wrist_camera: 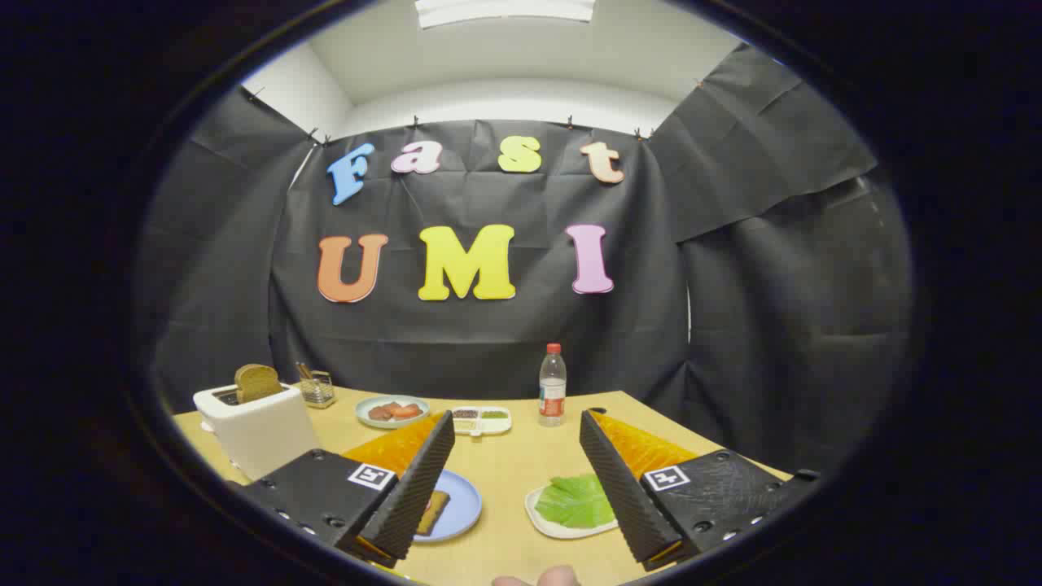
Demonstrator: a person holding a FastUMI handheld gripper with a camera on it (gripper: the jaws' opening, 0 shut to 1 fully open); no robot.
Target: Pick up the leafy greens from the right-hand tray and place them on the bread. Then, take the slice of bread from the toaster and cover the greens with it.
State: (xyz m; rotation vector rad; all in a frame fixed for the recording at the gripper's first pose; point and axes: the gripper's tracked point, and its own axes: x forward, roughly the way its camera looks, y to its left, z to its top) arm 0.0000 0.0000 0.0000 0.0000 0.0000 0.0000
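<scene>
**Inspector:** Where did the task's item lie?

**Assessor:** The flat, ribbed, bright green leafy greens (576,500) lay on a small white tray (544,523), on the tan wooden table (505,472), just inside the gripper's right finger, which hid part of the leaf. The gripper (516,428) hung above the table with its fingers spread wide and nothing between them.

**Inspector:** And the destination?

**Assessor:** A brown slice of bread (431,513) sat on a round pale blue plate (460,509), partly hidden behind the left finger, near the tray. A second browned slice of bread (257,381) stood upright in the slot of a white toaster (256,435), well apart to the left.

**Inspector:** Other items?

**Assessor:** Beyond the fingers were a pale green plate with reddish pieces of food (392,411), a white divided dish of seasonings (481,419), a clear plastic bottle with a red cap (552,395) and a small wire holder (317,389) beside the toaster.

**Inspector:** Recommendation for the step in hand?

**Assessor:** In my judgement the pickup had not begun. The gripper should shift right until the leaf sits centred between the fingers, then descend steeply and pinch a raised edge. The leaf looked thin and limp; a flat approach would likely push it along the tray or catch the rim.
</scene>
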